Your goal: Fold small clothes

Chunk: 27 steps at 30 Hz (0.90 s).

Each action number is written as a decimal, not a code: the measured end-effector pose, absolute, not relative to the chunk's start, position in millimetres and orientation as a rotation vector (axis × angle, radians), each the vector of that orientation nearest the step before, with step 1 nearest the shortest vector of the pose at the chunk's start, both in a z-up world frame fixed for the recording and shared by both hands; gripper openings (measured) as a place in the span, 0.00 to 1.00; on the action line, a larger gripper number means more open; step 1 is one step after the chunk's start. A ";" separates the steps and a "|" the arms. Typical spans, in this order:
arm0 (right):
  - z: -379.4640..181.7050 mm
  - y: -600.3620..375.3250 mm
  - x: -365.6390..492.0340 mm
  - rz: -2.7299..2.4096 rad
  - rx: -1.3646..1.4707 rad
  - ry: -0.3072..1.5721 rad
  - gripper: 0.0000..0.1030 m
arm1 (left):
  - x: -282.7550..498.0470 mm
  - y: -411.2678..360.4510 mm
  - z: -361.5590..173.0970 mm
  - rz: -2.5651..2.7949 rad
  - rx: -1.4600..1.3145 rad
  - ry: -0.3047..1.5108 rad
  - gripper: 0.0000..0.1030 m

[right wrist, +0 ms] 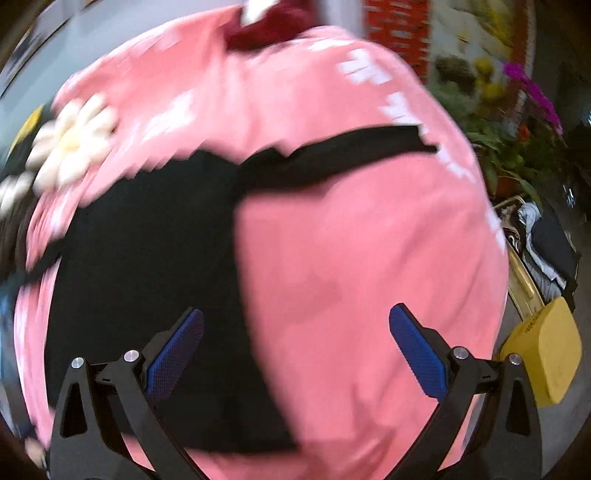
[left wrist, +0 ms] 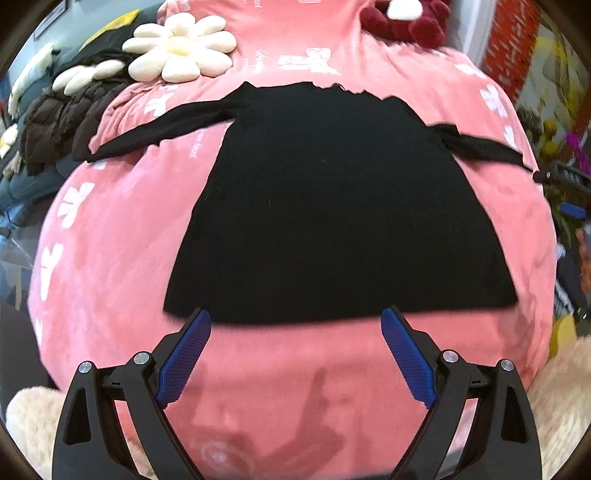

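Observation:
A black long-sleeved top (left wrist: 332,206) lies flat on a pink bedspread (left wrist: 110,266), both sleeves stretched out sideways. My left gripper (left wrist: 295,325) hovers open just short of the top's near hem, nothing between its blue pads (left wrist: 184,358). In the right wrist view the picture is motion-blurred. There the black top (right wrist: 147,258) fills the left half and its right sleeve (right wrist: 351,151) runs across the pink bedspread (right wrist: 369,277). My right gripper (right wrist: 295,321) is open above the top's right edge, holding nothing.
A white flower-shaped cushion (left wrist: 181,50) and a dark puffer jacket (left wrist: 62,122) lie at the far left of the bed. A dark red plush (left wrist: 406,22) sits at the head. Right of the bed are potted plants (right wrist: 498,110), a yellow stool (right wrist: 546,354) and piled clothes (right wrist: 546,243).

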State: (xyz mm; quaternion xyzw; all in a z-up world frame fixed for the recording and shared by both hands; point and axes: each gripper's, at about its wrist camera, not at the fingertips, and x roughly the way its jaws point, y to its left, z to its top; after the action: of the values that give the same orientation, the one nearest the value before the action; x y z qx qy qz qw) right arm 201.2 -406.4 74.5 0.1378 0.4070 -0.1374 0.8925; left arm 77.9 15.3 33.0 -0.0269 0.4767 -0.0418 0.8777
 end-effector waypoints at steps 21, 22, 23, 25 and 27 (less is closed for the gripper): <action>-0.5 -606.1 372.9 -0.517 0.627 0.791 0.02 | 156.7 -16.7 -11.7 -0.126 -0.012 1.067 0.88; 6.6 -604.4 370.6 -0.503 0.648 0.754 0.02 | 156.2 -15.6 -13.3 -0.126 -0.018 1.071 0.88; 15.0 -600.7 369.4 -0.480 0.656 0.718 0.02 | 156.1 -14.5 -14.4 -0.127 -0.026 1.075 0.88; 43.9 -583.5 370.3 -0.410 0.641 0.649 0.02 | 156.3 -11.0 -15.5 -0.130 -0.045 1.082 0.88; 78.3 -554.5 376.3 -0.299 0.629 0.586 0.02 | 155.3 -9.2 -16.2 -0.140 -0.064 1.082 0.88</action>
State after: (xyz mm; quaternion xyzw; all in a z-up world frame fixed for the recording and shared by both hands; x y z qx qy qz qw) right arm 376.3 -554.5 78.3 0.3038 0.2831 -0.1446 0.8981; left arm 155.3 -9.2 -16.2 -0.0302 0.5147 -0.0667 0.8543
